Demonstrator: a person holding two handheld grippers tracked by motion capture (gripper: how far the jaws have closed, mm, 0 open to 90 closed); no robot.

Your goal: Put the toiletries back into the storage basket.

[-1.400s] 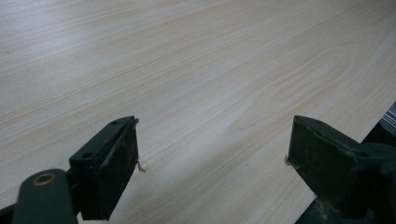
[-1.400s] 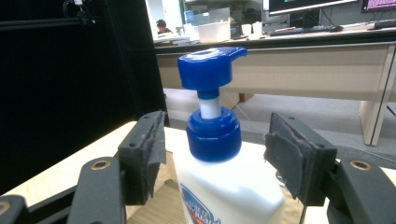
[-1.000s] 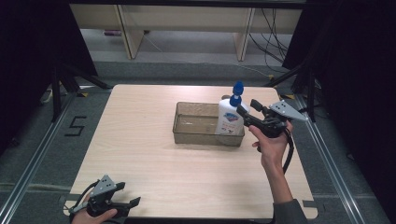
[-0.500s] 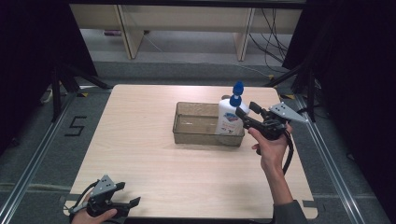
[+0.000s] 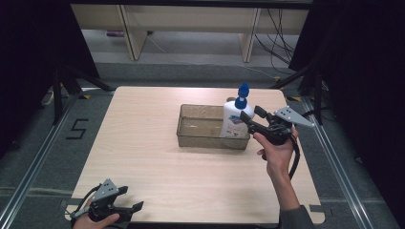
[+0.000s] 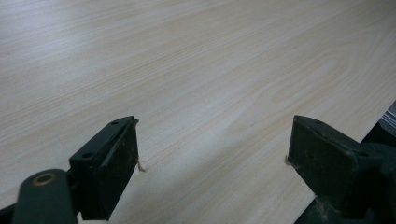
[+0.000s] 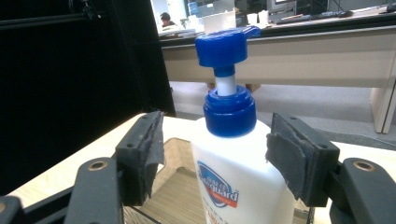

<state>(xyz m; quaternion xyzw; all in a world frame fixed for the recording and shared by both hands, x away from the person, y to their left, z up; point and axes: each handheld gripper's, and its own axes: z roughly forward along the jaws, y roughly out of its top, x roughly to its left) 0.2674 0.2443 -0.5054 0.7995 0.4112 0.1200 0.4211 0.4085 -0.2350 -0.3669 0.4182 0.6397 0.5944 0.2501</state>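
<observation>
In the high view, we are seeing a white pump bottle (image 5: 235,121) standing upright in the right end of a clear tray (image 5: 200,132), the right gripper (image 5: 253,119) just at its three o'clock. The left gripper (image 5: 133,210) is resting at the wooden table (image 5: 143,157)'s seven o'clock corner.

In the left gripper view, jaws are standing spread over bare wood.

In the right gripper view, jaws are flanking the bottle's shoulder, gaps showing both sides; desks behind.
</observation>
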